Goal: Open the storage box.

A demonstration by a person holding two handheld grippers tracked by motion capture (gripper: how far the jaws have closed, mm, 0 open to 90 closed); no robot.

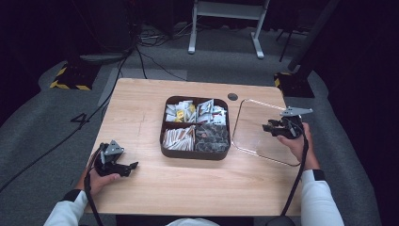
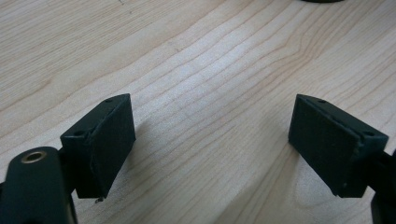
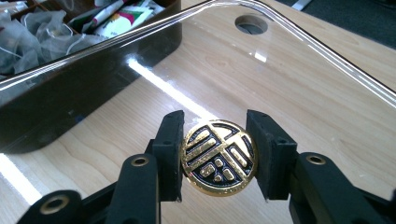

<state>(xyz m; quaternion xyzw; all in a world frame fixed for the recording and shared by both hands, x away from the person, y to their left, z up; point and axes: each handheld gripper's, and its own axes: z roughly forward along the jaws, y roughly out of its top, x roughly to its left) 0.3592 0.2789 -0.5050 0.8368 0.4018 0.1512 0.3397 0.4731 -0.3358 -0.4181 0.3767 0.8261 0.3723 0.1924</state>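
A wooden table (image 1: 150,188) stands on grey carpet; near its middle sits a dark brown box (image 1: 195,153) split into four compartments, holding pale packets and sachets, with darker pieces in the near-right one. Just right of the box a clear lid (image 1: 256,127) is propped, its left edge raised against the box and its right edge down toward the table; a small round hole (image 1: 232,96) in the tabletop lies just beyond it.

The right gripper (image 1: 272,127) reaches in over the lid from the right, held in a white-sleeved hand; in the right gripper view its jaws are clamped from both sides on a round knob (image 3: 219,158), black with a gold emblem and gold rim, which sits on the lid's clear face; through the lid the wood grain and the box's dark wall (image 3: 70,100) show, with tea bags and a printed packet in the box beyond.

The left gripper (image 1: 129,167) rests at the near-left part of the table, well apart from the box, pointing right; the left gripper view shows its jaws spread wide with bare wood between the pads (image 2: 109,140); it grips nothing.
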